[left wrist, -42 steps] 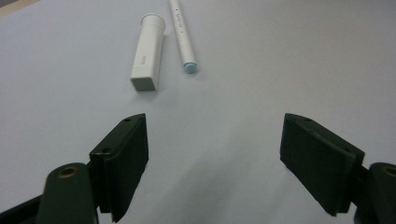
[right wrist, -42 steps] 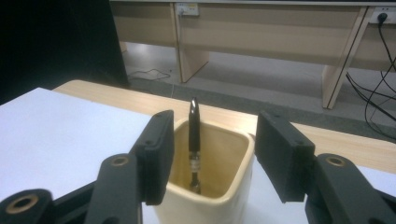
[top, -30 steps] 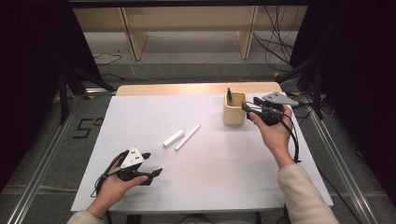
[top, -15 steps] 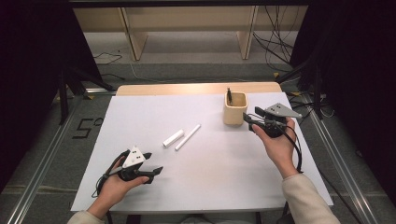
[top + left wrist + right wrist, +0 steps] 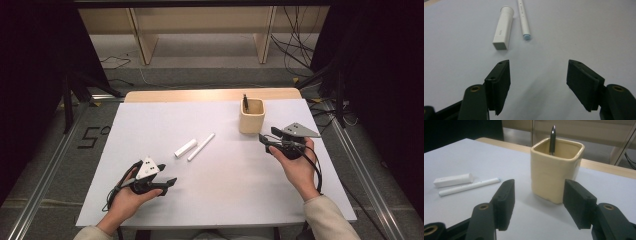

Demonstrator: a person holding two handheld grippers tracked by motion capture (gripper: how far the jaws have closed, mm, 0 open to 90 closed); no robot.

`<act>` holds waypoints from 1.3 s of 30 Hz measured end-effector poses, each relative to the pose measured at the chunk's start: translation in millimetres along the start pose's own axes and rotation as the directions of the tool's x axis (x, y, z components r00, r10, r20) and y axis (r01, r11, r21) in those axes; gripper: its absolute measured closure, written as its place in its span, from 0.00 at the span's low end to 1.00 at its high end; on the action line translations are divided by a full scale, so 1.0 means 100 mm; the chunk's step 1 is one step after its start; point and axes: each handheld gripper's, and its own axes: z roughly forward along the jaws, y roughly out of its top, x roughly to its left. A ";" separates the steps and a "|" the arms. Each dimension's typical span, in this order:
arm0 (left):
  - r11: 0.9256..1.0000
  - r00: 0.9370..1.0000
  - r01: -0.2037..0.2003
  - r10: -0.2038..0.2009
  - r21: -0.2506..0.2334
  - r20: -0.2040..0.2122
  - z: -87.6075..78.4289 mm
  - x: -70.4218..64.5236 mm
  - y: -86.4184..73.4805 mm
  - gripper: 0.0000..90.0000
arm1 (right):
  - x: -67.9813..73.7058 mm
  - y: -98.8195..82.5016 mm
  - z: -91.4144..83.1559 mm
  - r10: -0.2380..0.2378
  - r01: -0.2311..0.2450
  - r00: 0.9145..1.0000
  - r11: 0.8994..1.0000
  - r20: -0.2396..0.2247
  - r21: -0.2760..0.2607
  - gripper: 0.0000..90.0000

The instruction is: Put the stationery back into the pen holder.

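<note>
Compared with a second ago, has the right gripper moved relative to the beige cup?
Yes. The right gripper has drawn back from beside the beige cup, toward the person and the table's near edge, jaws open and empty.

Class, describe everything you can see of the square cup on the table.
The square cup is pale yellow and looks ceramic, with rounded corners, a thick rim and an open top. It stands upright on the white table, toward the far right. One dark pen stands inside, leaning on the rim, its tip poking above. In the right gripper view it sits just beyond the open jaws, untouched.
</note>
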 end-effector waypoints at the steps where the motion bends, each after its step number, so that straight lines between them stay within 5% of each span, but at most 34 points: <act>1: 1.000 1.000 0.006 -0.006 -0.004 -0.002 0.01 0.00 0.00 0.40 | 0.01 -0.01 -0.01 0.001 -0.001 1.000 1.000 0.000 0.001 0.49; 7: 1.000 1.000 -0.014 0.014 0.002 -0.024 0.05 0.00 0.04 0.41 | 0.03 -0.08 -0.03 0.001 0.000 1.000 1.000 -0.011 0.017 0.48; 19: 0.999 0.997 0.049 -0.049 -0.002 -0.054 0.14 0.14 0.09 0.45 | 0.09 -0.21 -0.04 0.003 -0.001 0.999 0.999 -0.041 0.046 0.46; 26: 1.000 0.998 0.026 -0.027 -0.008 -0.061 0.21 0.12 0.21 0.47 | 0.11 -0.27 -0.03 0.008 -0.005 0.999 0.998 -0.050 0.061 0.45; 31: 1.000 0.998 0.002 -0.003 -0.013 -0.067 0.34 0.06 0.36 0.50 | 0.13 -0.28 -0.02 0.005 -0.001 0.999 0.998 -0.054 0.068 0.45; 39: 1.000 0.996 0.021 -0.022 -0.006 -0.090 0.65 0.02 0.58 0.55 | 0.14 -0.29 -0.01 0.005 -0.001 0.998 0.997 -0.061 0.076 0.45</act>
